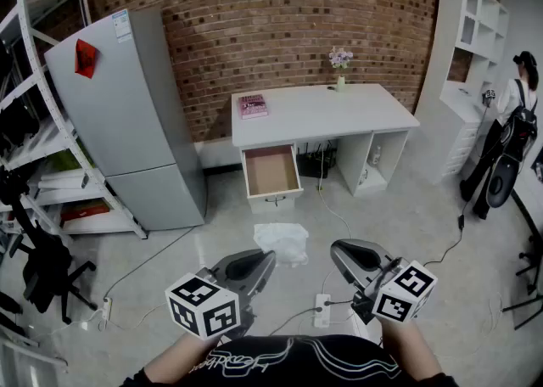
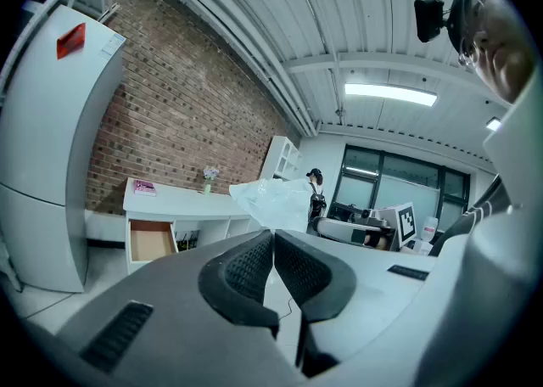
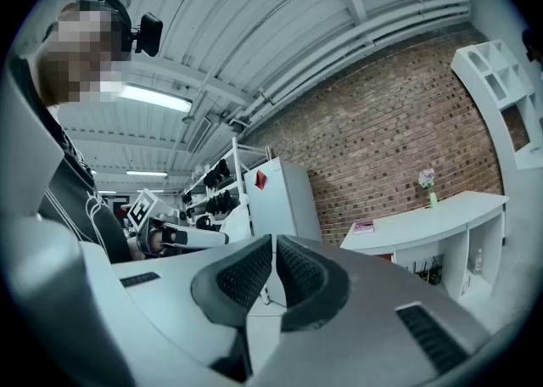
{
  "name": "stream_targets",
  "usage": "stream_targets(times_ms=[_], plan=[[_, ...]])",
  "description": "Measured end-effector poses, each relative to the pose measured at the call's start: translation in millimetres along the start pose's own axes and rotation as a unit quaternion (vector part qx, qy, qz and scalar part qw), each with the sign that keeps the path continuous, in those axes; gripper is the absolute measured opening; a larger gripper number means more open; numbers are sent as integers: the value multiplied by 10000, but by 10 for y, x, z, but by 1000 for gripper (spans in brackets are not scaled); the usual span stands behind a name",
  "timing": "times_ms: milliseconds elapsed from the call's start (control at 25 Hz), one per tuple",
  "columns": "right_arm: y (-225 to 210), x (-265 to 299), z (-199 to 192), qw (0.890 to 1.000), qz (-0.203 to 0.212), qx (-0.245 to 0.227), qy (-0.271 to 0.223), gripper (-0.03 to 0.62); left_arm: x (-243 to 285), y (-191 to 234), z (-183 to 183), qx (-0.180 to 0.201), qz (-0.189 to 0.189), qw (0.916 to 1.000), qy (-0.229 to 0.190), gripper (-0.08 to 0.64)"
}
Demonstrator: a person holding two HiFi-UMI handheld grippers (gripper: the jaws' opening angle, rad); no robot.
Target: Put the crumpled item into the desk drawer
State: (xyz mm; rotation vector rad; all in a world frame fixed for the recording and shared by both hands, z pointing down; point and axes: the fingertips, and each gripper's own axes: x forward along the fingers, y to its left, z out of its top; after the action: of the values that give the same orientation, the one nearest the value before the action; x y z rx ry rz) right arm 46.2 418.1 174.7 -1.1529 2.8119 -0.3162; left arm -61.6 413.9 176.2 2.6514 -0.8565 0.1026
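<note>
Though it's crumpled, the item looks translucent white.

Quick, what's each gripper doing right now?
Left gripper: jaws closed on the crumpled item.
Right gripper: jaws closed, empty.

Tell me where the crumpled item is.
In the head view, the crumpled item is low centre, pinched at the tip of the left claw, before the open drawer.

text: none legible | shirt lettering: illegible | fridge label: illegible
</note>
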Motion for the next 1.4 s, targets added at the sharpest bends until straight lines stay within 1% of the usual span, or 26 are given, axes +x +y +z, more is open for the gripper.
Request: stream_targets(times_ms=[320, 520, 600, 760, 920, 1120, 1400], plan=[[-97, -43, -61, 10000, 51, -19, 43, 49, 102, -16, -59, 6, 110, 9999, 2, 25], [-89, -33, -128, 9991, 80, -380, 156, 51, 133, -12, -106, -48, 204, 9998, -7, 25], [-103, -12, -150, 9991, 84, -368, 196, 51, 127, -7, -123, -75, 234, 9997, 9, 25], [-206, 40, -216, 9995, 40, -197, 236, 51, 132, 45, -168, -151, 320, 9994, 55, 25], [-282, 161, -299, 9996, 80, -63, 253, 51, 159, 184, -214, -217, 390, 9990, 89, 25], [-401, 316, -373, 9996, 58, -7, 284, 51, 253, 372, -218, -223, 398, 9989, 126, 25], [-747, 616, -459, 9995, -38, 28, 309, 52, 555, 772, -237, -293, 311, 9989, 167, 25]])
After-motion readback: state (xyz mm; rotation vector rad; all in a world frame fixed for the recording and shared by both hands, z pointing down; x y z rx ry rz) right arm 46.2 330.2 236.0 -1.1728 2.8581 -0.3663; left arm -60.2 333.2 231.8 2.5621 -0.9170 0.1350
